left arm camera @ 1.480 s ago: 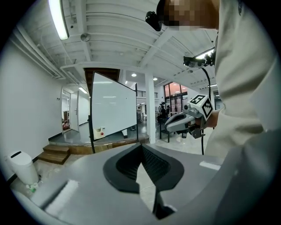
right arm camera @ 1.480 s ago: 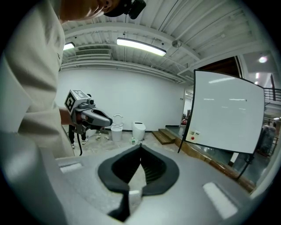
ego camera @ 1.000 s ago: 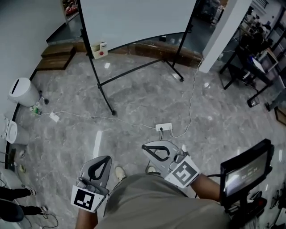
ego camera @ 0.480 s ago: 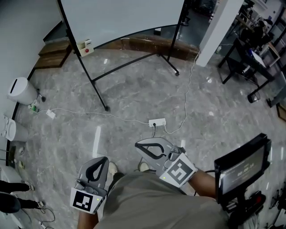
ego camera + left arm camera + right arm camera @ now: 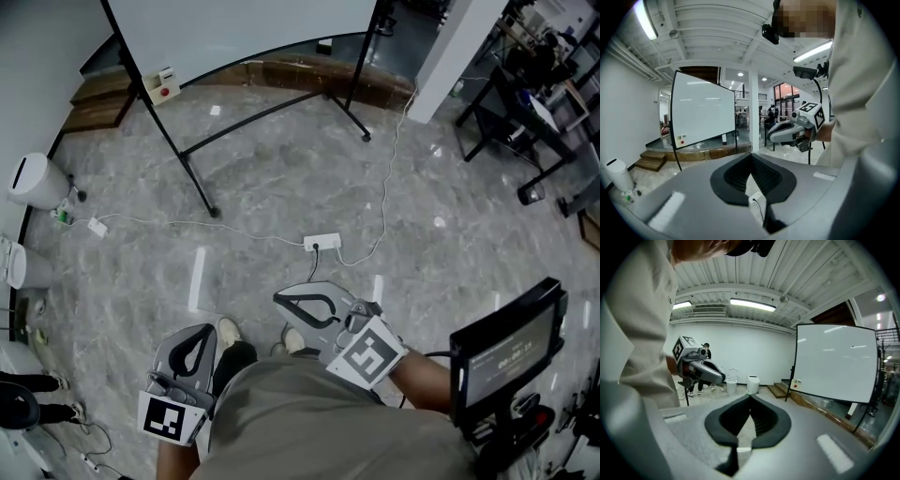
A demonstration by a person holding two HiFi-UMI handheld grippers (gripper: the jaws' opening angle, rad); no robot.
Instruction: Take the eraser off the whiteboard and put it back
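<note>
The whiteboard stands on a black frame at the top of the head view, also whiteboard and whiteboard. A small white eraser with a red spot sits at its lower left corner, far from both grippers; it shows too as eraser and eraser. My left gripper is held low near my body, jaws shut and empty. My right gripper is beside it, also shut with nothing in it. Each gripper appears in the other's view: right gripper, left gripper.
A white power strip with cables lies on the grey marble floor ahead of me. The board's black leg slants across the floor. White bins stand at the left, a screen on a stand at the right, wooden steps behind.
In the head view the whiteboard, its stand and the power strip have slid up and to the left. Both grippers stay shut and have sunk slightly in the picture.
</note>
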